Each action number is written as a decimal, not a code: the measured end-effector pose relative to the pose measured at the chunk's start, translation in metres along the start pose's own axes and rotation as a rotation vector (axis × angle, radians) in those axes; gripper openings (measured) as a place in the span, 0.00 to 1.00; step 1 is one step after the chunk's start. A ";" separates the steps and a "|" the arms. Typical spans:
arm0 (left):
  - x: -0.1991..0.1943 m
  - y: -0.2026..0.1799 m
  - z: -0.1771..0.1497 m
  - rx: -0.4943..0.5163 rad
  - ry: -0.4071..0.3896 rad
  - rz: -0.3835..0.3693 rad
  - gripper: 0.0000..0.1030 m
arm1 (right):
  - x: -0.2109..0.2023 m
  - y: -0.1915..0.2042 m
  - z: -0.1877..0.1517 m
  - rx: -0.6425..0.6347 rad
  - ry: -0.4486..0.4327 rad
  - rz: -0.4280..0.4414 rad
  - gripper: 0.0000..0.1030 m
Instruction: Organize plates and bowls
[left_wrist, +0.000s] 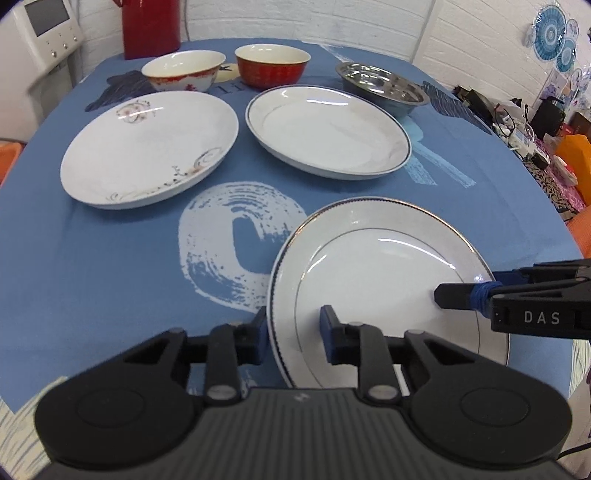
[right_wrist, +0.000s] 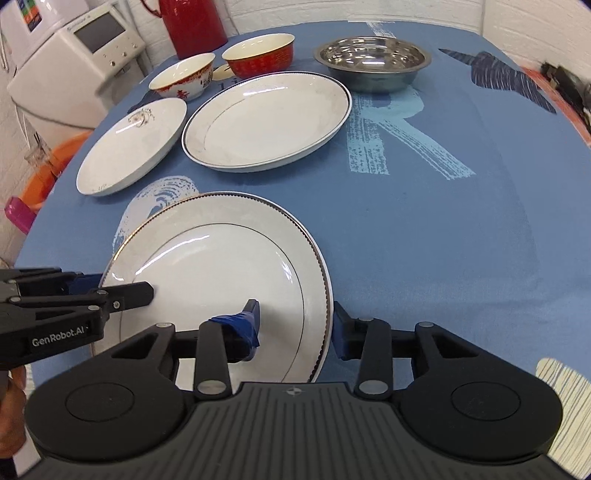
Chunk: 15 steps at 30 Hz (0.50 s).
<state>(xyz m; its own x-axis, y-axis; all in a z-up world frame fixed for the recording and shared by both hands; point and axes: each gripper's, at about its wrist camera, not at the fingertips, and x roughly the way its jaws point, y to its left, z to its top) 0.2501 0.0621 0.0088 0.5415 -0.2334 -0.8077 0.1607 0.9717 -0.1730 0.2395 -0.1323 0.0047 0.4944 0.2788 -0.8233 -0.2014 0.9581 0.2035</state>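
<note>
So far nothing is stacked: both the left gripper (left_wrist: 293, 332) and right gripper (right_wrist: 295, 325) straddle opposite rims of the near plate (right_wrist: 221, 266), jaws apart. Two plates (left_wrist: 147, 147) and three bowls (left_wrist: 272, 66) wait farther back, separate.

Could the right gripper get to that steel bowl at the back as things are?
Probably not yet: the right gripper straddles the near plate's rim; the path to the steel bowl looks clear.

wrist views, close, low, sharing near plate (left_wrist: 373, 273)
</note>
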 end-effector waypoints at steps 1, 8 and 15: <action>-0.001 0.003 0.001 -0.017 0.011 -0.006 0.18 | -0.001 -0.002 -0.001 0.032 0.001 0.024 0.25; -0.029 0.035 -0.002 -0.031 -0.018 0.058 0.17 | 0.006 0.039 -0.010 0.008 0.028 0.132 0.31; -0.058 0.102 -0.026 -0.114 -0.008 0.126 0.18 | 0.024 0.111 -0.011 -0.103 0.100 0.214 0.34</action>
<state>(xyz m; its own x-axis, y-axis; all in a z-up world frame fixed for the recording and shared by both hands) 0.2137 0.1757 0.0234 0.5581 -0.1097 -0.8225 -0.0034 0.9909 -0.1344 0.2198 -0.0196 0.0022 0.3464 0.4614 -0.8168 -0.3796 0.8652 0.3278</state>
